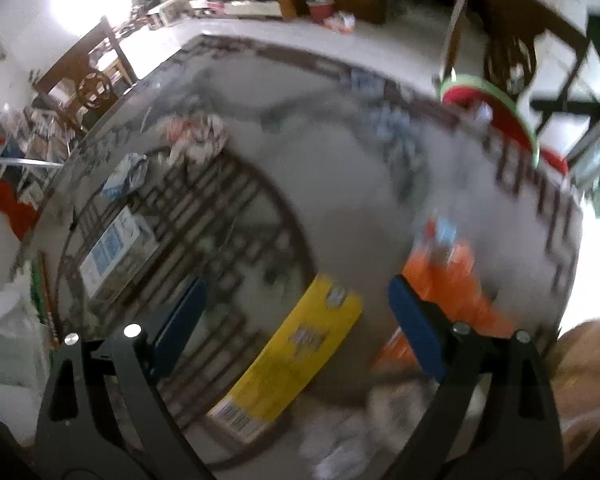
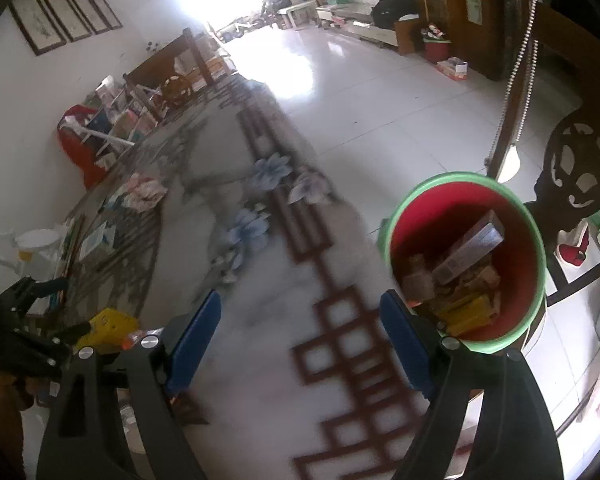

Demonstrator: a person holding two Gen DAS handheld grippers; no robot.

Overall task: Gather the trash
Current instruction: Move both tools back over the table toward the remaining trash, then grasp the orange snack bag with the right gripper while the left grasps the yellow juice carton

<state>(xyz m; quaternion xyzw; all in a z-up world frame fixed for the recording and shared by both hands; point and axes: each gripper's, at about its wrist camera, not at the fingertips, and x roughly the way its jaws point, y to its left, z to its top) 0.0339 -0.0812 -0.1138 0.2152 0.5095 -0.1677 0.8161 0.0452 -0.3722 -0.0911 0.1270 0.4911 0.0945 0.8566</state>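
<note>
Clearly risky: left claw [image 1: 296,332] gaping empty over yellow box [image 1: 288,360], right claw [image 2: 300,336] likewise empty near table [image 2: 260,360] edge; could miss, nudging box off.

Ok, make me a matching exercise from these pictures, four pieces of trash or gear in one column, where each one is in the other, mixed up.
Things:
1. yellow box
2. orange packet
3. red bucket
4. crumpled red and white wrapper

Places:
A. beside the table edge, holding trash
B. between the open left gripper's fingers in its view
C. far across the table
D. behind the left gripper's right-hand finger

Pairs: 1-B, 2-D, 3-A, 4-C
</note>
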